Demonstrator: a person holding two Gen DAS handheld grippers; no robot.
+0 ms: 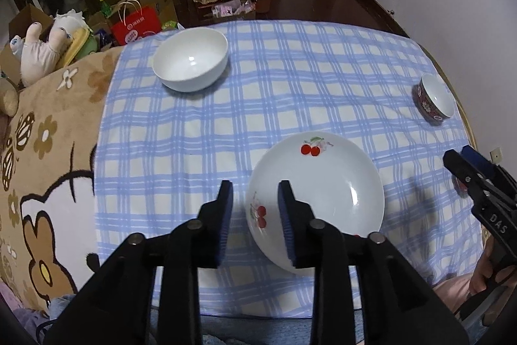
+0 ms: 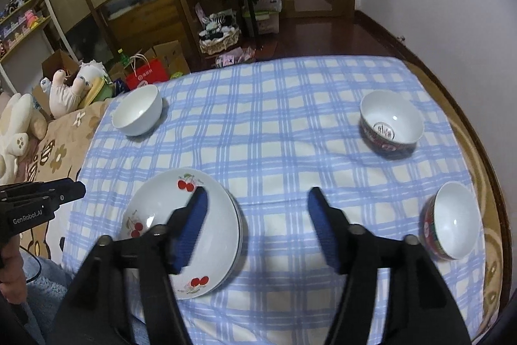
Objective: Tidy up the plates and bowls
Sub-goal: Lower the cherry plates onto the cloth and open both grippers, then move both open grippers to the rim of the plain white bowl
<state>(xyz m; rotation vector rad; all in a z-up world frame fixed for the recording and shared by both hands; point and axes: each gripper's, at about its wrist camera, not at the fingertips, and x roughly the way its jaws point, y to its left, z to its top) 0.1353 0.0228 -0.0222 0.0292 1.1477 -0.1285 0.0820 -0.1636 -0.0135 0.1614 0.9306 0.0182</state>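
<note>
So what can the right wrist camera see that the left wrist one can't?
Only the right wrist view shows the whole near patterned bowl, the writing inside the far patterned bowl, and the plates as a stack. Only the left wrist view shows the open left gripper from behind. Both share the white bowl, the cherry plate and the blue checked tablecloth.

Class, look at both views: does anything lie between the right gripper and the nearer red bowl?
Nothing visible does. Only bare checked cloth lies between the open right gripper and the red bowl, which sits apart to its right.
</note>
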